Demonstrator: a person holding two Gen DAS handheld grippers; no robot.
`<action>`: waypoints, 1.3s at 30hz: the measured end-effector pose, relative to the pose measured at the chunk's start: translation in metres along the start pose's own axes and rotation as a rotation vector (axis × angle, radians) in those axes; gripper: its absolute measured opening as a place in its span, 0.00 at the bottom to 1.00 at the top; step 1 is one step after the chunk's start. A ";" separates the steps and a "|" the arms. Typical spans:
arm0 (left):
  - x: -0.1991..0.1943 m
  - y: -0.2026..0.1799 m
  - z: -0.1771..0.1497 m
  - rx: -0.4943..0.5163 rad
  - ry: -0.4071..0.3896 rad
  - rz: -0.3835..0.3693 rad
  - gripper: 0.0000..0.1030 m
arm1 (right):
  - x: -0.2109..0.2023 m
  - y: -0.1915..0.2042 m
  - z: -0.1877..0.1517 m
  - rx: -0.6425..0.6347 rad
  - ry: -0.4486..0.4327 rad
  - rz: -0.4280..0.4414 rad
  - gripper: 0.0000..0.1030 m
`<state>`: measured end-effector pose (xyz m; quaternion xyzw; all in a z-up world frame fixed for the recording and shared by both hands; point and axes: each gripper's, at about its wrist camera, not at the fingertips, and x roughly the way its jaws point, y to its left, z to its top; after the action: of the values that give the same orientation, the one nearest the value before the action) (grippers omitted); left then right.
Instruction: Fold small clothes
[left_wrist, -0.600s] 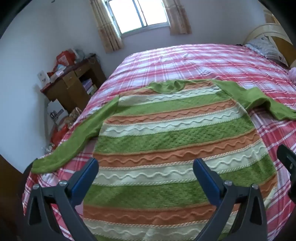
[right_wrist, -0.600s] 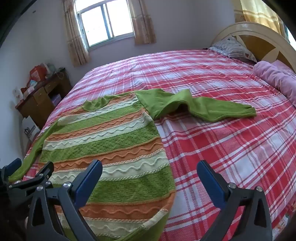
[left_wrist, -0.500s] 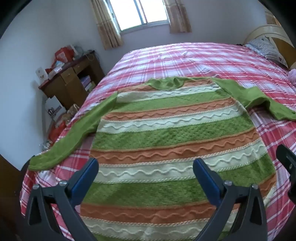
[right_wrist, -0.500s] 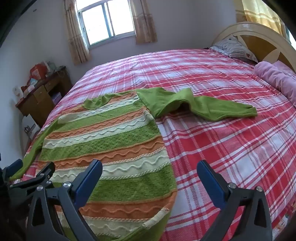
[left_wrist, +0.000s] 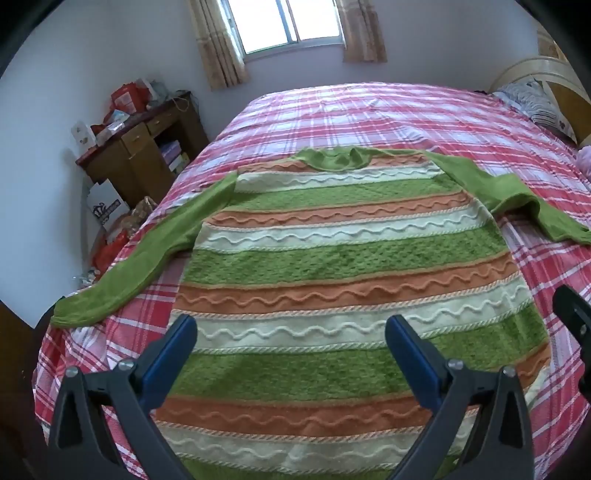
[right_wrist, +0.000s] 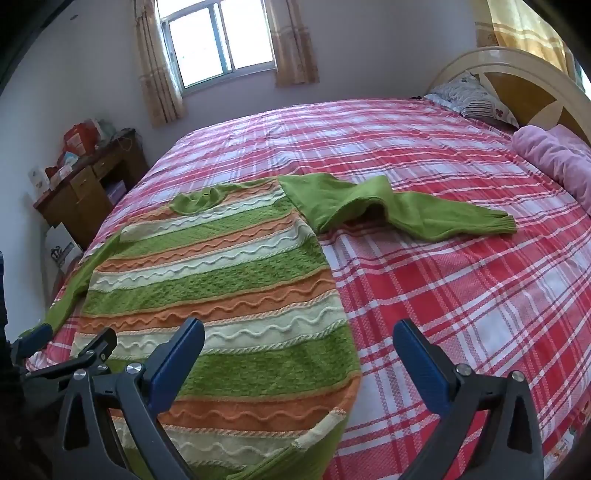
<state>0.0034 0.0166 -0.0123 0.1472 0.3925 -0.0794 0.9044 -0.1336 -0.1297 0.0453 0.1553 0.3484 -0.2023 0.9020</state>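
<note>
both grippers hang above the near end of the bed with nothing between their fingers: the left gripper (left_wrist: 291, 332) has its blue-padded jaws spread wide over the lower stripes of the sweater (left_wrist: 332, 266), and the right gripper (right_wrist: 299, 336) is likewise wide open, its left finger over the sweater's lower right edge and its right finger over bare bedspread (right_wrist: 461, 295). the sweater, knitted in green, orange and cream bands with wavy ridges, lies flat on the red-and-white plaid bedspread with its green collar (left_wrist: 334, 158) pointing away toward the window (left_wrist: 284, 22). one green sleeve (left_wrist: 147, 254) runs out to the bed's left edge, its cuff reaching that edge, and the other sleeve (right_wrist: 399, 210) lies humped and stretched out to the right. a wooden desk (left_wrist: 136, 158) piled with clutter stands beside the bed at the left wall; a patterned pillow (right_wrist: 472, 99) and a pink blanket (right_wrist: 554, 158) lie near the headboard (right_wrist: 517, 81).
</note>
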 end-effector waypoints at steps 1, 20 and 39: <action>0.000 0.000 0.000 -0.002 0.001 0.001 1.00 | -0.001 0.000 0.000 -0.001 -0.003 0.001 0.99; -0.009 0.009 -0.009 -0.005 0.011 -0.031 1.00 | -0.009 0.009 -0.002 -0.063 -0.013 -0.008 0.99; -0.029 0.019 -0.033 -0.021 0.008 -0.049 1.00 | -0.027 0.015 -0.034 -0.125 0.032 0.013 0.99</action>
<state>-0.0339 0.0464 -0.0084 0.1283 0.4007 -0.0968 0.9020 -0.1638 -0.0958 0.0421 0.1042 0.3736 -0.1717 0.9056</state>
